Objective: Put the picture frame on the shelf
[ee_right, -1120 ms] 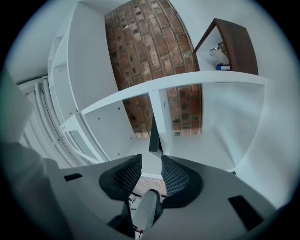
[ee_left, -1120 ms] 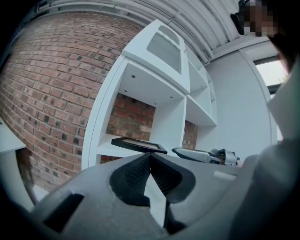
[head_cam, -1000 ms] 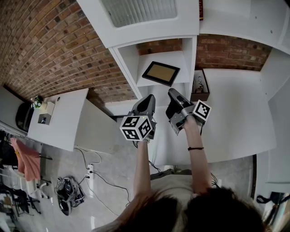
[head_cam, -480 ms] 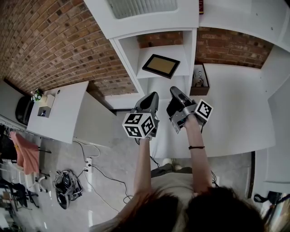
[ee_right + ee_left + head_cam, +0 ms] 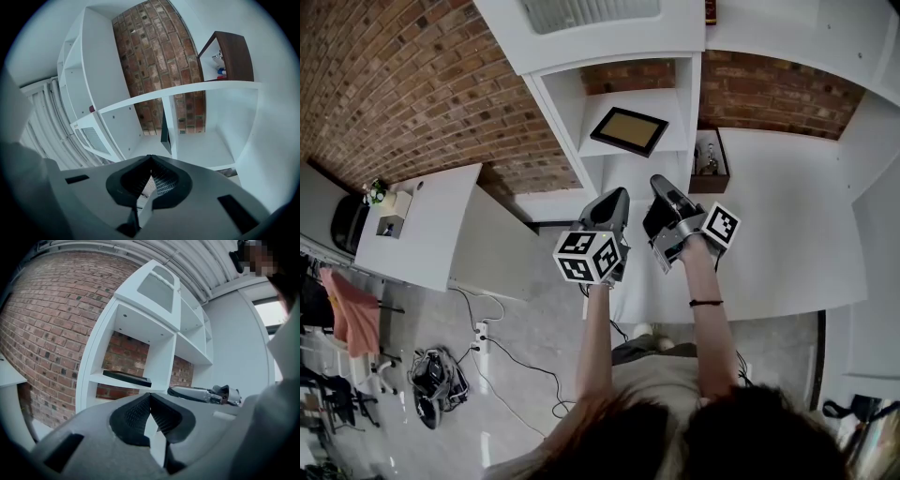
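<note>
Both bare forearms reached forward from the bottom centre of the head view, side by side, with a dark band (image 5: 705,305) round the right wrist. The left gripper (image 5: 617,194) and the right gripper (image 5: 661,183) sat near the middle of the frame, well apart from the picture frame and pointing up toward the shelf unit. In the left gripper view the ribbed black fingers (image 5: 136,416) met at their tips, clenched on nothing. In the right gripper view the fingers (image 5: 164,180) were likewise pressed together and empty. The picture frame (image 5: 629,130) lay flat on a smooth white shelf (image 5: 602,103) in the upper centre. It was a thin rectangle with a dark border round a tan panel, and it showed as a dark slab from the left gripper (image 5: 126,377) and edge-on from the right (image 5: 165,129). Rough red brick wall (image 5: 412,84) filled the upper left, and a plain white desk (image 5: 441,234) stood at the left. Compared with a second earlier, the frame rested on the same shelf, the right fingers had closed, and both grippers sat slightly farther below it.
</note>
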{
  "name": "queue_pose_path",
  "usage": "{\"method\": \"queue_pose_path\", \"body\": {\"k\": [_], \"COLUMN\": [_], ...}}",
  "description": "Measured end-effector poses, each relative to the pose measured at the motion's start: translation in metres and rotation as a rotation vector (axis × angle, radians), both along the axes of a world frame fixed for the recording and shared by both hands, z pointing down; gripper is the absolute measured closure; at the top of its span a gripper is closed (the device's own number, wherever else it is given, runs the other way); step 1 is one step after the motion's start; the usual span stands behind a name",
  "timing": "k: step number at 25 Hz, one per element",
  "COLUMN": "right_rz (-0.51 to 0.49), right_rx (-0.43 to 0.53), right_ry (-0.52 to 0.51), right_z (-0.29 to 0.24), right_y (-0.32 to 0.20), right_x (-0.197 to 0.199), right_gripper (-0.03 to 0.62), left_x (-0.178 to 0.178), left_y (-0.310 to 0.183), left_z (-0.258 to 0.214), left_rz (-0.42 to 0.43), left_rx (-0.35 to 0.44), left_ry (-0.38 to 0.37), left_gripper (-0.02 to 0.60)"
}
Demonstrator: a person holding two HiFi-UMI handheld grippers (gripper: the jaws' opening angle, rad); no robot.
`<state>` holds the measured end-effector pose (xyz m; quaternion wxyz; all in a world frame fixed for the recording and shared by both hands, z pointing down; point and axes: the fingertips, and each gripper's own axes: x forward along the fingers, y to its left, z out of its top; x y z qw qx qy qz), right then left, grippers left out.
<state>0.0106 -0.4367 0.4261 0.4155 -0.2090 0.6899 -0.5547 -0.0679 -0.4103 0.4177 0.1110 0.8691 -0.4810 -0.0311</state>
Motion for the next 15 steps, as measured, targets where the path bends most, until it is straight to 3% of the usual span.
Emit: {"method": "queue_pose_path", "body": {"k": [15], "right_rz": [-0.022], "right_rx": [0.010], "right_ry": [-0.002], "right_z": [-0.0020], "right_y": [0.0075], "right_x": [-0.0038], "right_gripper": [0.585], "left_x": [-0.0032], "left_y": [0.0071], "left_z": [-0.0013], "left_rz": [-0.019], "left_rx": [0.003], "left_ry": [0.001], "left_gripper": [0.571]}}
